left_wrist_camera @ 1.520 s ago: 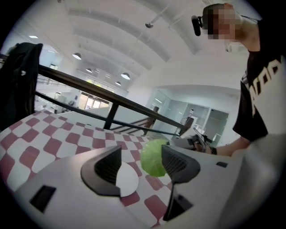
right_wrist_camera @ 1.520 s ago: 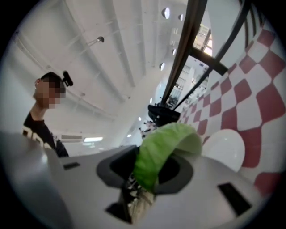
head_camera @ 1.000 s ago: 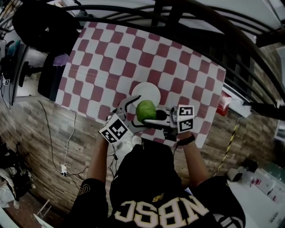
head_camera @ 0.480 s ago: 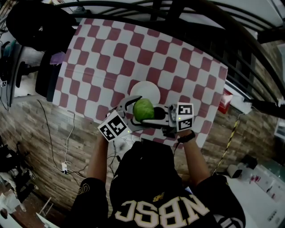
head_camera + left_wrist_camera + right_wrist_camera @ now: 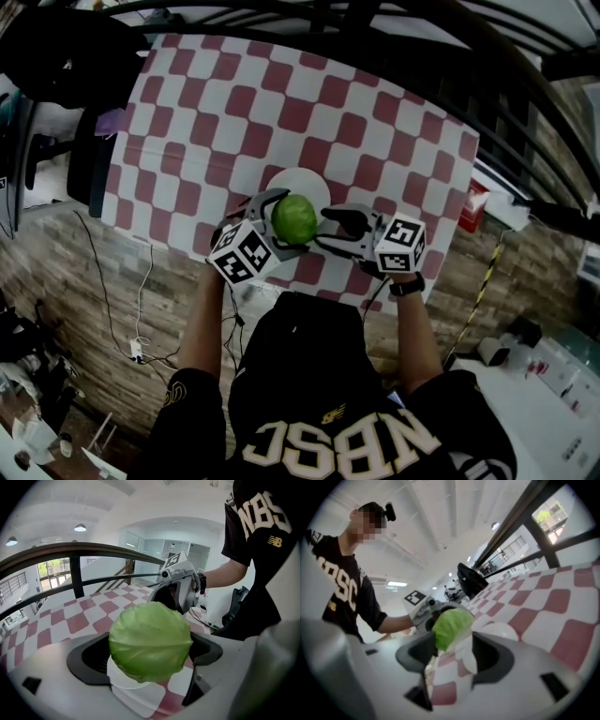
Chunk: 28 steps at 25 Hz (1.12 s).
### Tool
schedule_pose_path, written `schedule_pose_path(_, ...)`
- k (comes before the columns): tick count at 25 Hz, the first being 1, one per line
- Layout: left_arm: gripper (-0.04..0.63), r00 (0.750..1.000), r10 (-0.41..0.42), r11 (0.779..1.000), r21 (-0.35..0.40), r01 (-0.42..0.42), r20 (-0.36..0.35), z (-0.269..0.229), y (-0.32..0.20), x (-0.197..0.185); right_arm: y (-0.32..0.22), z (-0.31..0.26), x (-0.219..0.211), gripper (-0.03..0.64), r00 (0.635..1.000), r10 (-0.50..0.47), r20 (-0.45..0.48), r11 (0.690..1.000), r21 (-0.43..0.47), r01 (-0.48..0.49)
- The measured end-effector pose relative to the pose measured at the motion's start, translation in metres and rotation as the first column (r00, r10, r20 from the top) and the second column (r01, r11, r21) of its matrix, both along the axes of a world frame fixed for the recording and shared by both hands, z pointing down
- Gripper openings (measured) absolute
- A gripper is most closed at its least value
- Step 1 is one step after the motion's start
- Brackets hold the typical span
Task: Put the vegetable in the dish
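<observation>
Clearly the cabbage (image 5: 294, 218) hung over the near edge of the dish (image 5: 305, 182), not yet in it. It was pinched by the left hand-held gripper (image 5: 148, 654) alone. The right hand-held gripper (image 5: 335, 228) sat just beside the dish, jaws opening w/ nothing between them.

Risks, imo: a round, smooth head in one grip could roll out of the pads. Let go from there, it might hit the rim, tip the dish or bounce onto the table (image 5: 375, 122).

Head view gave the layout, i.e. cabbage vs dish overlap and both tools, but not height. Left gripper view put the dish right beneath the cabbage; whether they touched, couldn't tell. Right gripper view showed its own jaws empty.
</observation>
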<state>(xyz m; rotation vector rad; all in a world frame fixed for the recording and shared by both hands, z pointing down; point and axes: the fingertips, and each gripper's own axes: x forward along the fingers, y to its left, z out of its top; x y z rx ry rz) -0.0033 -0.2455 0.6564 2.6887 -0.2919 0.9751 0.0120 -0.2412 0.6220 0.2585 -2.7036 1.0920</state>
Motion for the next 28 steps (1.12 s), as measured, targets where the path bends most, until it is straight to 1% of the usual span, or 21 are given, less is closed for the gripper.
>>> schedule_pose_path(3,0.522,0.999,-0.005,1.0,0.001,0.005,0.043,0.012,-0.01,-0.001,-0.019,0.008,0.021,0.238,0.993,0.084,-0.078,0.995,0.059,-0.079)
schedule_pose_path(4,0.522,0.998,-0.009,1.0,-0.005,0.009,0.059,0.017,-0.012,-0.001,-0.023,0.009,0.026,0.238,0.99,0.107,-0.089,0.992,0.073,-0.101)
schedule_pose_path(7,0.522,0.993,-0.03,0.999,-0.025,0.033,0.118,0.035,-0.018,0.0,-0.032,0.007,0.034,0.238,0.986,0.159,-0.054,0.986,0.066,-0.155)
schedule_pose_path(9,0.522,0.986,-0.055,0.998,-0.033,0.06,0.157,0.046,-0.021,0.001,-0.032,0.005,0.036,0.238,0.985,0.165,-0.039,0.985,0.061,-0.163)
schedule_pose_path(13,0.522,0.972,-0.085,0.994,-0.042,0.097,0.219,0.059,-0.027,0.002,-0.031,0.004,0.033,0.238,0.986,0.162,-0.047,0.984,0.085,-0.157)
schedule_pose_path(16,0.522,0.956,-0.074,0.996,-0.025,0.084,0.285,0.068,-0.029,0.001,-0.033,0.0,0.032,0.238,0.983,0.182,-0.034,0.979,0.097,-0.178)
schedule_pose_path(20,0.523,0.921,-0.041,0.999,-0.011,0.049,0.387,0.081,-0.027,-0.003,-0.035,-0.009,0.029,0.238,0.979,0.202,-0.009,0.974,0.11,-0.2)
schedule_pose_path(24,0.523,0.904,-0.028,0.999,-0.024,0.043,0.428,0.085,-0.029,-0.004,-0.031,-0.012,0.026,0.238,0.981,0.193,-0.005,0.974,0.124,-0.191)
schedule_pose_path(28,0.523,0.896,-0.028,0.997,-0.048,0.055,0.444,0.092,-0.031,-0.002,-0.024,-0.013,0.025,0.238,0.982,0.186,-0.011,0.975,0.123,-0.183)
